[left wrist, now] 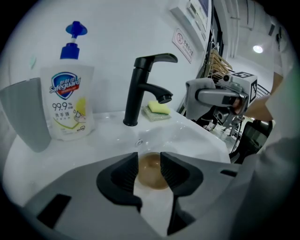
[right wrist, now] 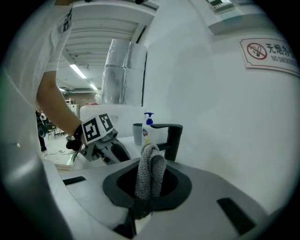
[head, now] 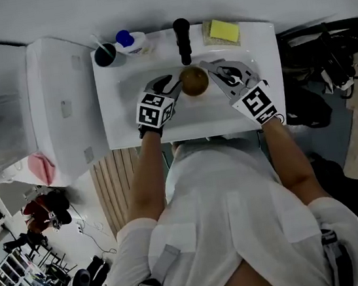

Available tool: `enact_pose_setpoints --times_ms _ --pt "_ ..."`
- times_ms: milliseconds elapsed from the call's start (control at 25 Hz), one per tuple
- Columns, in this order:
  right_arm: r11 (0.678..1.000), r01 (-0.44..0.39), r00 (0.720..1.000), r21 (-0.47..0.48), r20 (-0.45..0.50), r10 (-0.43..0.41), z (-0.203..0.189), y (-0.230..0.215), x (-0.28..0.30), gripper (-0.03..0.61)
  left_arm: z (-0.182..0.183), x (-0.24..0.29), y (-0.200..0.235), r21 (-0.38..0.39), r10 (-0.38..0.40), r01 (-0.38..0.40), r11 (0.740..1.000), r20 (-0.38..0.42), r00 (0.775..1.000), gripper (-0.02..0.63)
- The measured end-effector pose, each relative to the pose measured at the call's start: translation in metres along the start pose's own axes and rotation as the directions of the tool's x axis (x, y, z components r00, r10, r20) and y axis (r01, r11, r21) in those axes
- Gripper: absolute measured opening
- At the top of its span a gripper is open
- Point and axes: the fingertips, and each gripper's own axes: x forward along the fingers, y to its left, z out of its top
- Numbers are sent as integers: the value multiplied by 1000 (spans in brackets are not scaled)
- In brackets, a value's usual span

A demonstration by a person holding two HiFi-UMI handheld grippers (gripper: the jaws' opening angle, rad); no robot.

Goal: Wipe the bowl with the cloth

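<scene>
We find the brown bowl (head: 194, 81) in the sink basin (head: 129, 116) near its back edge, under the faucet (head: 182, 38). The left gripper (head: 170, 86) has its jaws apart, with the bowl ahead between them, ungripped. The right gripper (head: 219, 74), just right of the bowl, clamps the grey cloth (right wrist: 149, 173).

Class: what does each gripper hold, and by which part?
Right gripper clamps the bunched cloth partway along, a folded loop sticking out past the jaws. Left gripper is open and holds nothing; the bowl lies just ahead.
</scene>
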Motion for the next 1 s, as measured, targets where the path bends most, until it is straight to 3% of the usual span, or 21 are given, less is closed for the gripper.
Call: enact_pose_setpoints --times_ms 440,720,1000 --pt "999 29 999 42 -22 -28 -13 -4 4 38 -35 43 17 -30 -29 25 999 -140 990 160" --pt "998 36 999 54 -39 -33 -25 -4 -2 38 -65 77 20 -75 -23 4 997 -256 966 183" --pt "996 43 999 73 -36 -40 -31 -7 -7 38 -79 95 21 -119 -20 -17 993 -298 954 167"
